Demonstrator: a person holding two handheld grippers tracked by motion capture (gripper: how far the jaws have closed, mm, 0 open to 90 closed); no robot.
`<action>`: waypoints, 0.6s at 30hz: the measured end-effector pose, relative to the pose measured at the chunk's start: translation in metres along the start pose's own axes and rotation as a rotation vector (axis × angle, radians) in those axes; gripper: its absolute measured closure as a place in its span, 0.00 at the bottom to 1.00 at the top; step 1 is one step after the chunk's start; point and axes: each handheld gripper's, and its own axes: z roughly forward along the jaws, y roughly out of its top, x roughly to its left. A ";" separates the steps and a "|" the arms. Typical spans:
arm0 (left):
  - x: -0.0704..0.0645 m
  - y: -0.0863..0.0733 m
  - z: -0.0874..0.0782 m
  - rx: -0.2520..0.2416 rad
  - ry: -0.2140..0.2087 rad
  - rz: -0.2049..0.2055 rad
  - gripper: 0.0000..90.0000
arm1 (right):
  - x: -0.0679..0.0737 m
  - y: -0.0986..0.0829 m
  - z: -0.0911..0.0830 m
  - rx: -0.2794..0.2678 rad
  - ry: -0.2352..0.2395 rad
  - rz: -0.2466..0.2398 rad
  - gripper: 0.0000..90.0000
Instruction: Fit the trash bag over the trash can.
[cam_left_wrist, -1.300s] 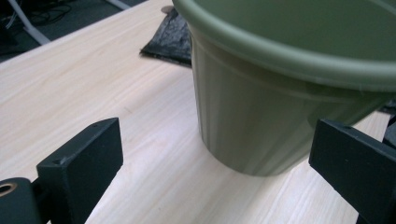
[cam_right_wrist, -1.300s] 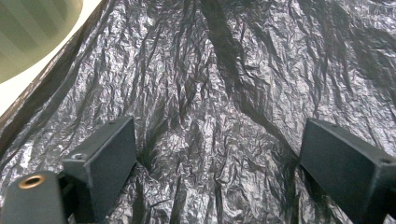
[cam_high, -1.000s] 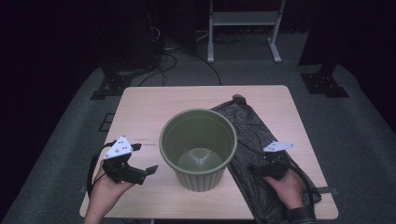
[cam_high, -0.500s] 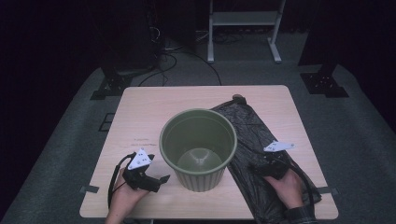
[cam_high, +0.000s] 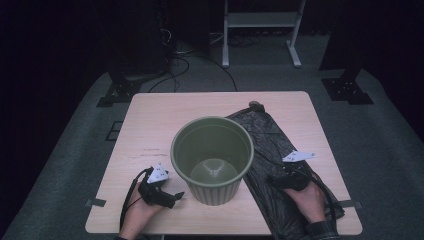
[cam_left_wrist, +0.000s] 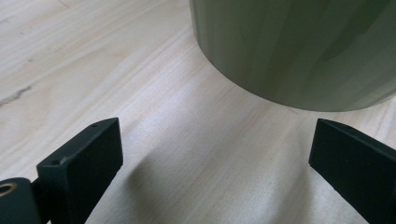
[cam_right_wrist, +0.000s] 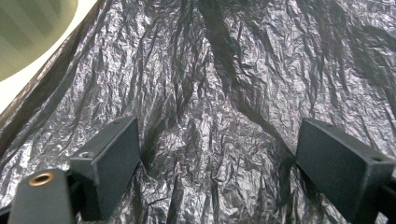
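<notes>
Pale wooden table (cam_high: 165, 112). Crinkled black plastic bag (cam_high: 270, 145) flat on right half, beside round olive-green ribbed bin (cam_high: 212, 159) upright at centre. Right gripper (cam_high: 280, 179) over bag, jaws wide apart. Left gripper (cam_high: 172, 196) near bin base, jaws spread, empty.
</notes>
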 end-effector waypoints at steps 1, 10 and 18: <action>0.000 0.000 0.001 0.015 -0.006 -0.002 0.02 | 0.000 0.001 -0.001 0.002 0.003 0.002 0.14; 0.001 0.000 0.002 0.028 -0.011 -0.004 0.02 | -0.018 0.011 -0.023 -0.035 -0.041 0.031 0.14; 0.001 0.000 0.002 0.028 -0.015 -0.001 0.02 | -0.050 0.007 -0.023 -0.012 -0.084 0.096 0.14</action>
